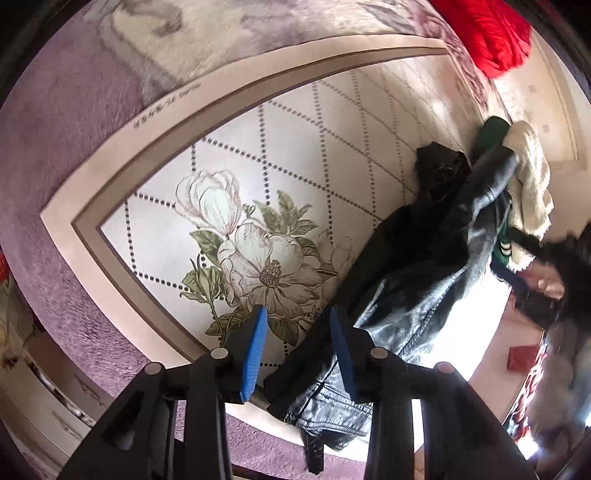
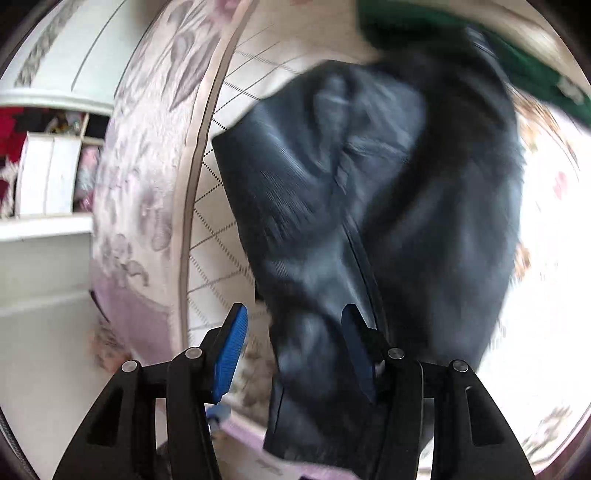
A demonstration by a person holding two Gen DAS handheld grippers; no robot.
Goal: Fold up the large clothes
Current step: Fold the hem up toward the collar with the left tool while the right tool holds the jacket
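A black leather jacket lies stretched along the right side of a floral bedspread. My left gripper is open above the jacket's lower end, which lies under and partly between the blue pads, not clamped. In the right wrist view the jacket fills the middle, blurred by motion. My right gripper is open, with jacket fabric between the blue pads; I cannot tell if it touches them.
A cream knit garment and a green garment lie beside the jacket's far end. A red garment lies at the far corner. A purple blanket borders the bedspread. White shelves stand left of the bed.
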